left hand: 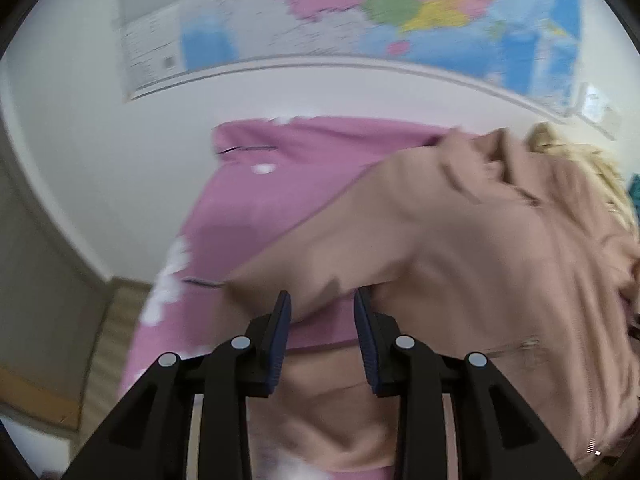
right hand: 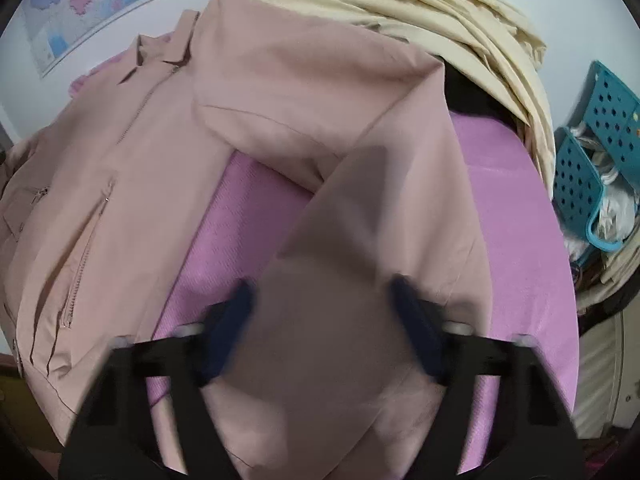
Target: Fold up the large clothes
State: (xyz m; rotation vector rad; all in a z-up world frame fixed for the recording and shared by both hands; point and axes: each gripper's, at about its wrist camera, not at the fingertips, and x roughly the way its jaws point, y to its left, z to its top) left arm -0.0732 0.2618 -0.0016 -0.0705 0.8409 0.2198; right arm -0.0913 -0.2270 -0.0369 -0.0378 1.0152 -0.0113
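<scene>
No brand, label or readable writing shows on the clothes, and the print on the wall map is too blurred to read.

In the left wrist view, the left gripper [left hand: 322, 300] points downward, its dark blue pads apart. An edge of the dusty pink jacket [left hand: 460, 248] hangs just in front of the tips, but the pads do not press on it, so this gripper is released. Below and beyond the jacket lies a pink cloth with white patches [left hand: 256, 208].

In the right wrist view, the right gripper [right hand: 322, 292] also tilts downward, and it is smeared by motion. A sleeve of the jacket [right hand: 332, 320] runs between its pads and under them. The pads stand at both sides of the sleeve, and I cannot tell if they squeeze it.

The jacket body, with zips and collar, spreads to the left. Farther back lies a cream cloth [right hand: 460, 12], and a teal perforated basket [right hand: 588, 160] stands at the right. The wall map [left hand: 360, 20] hangs behind everything.
</scene>
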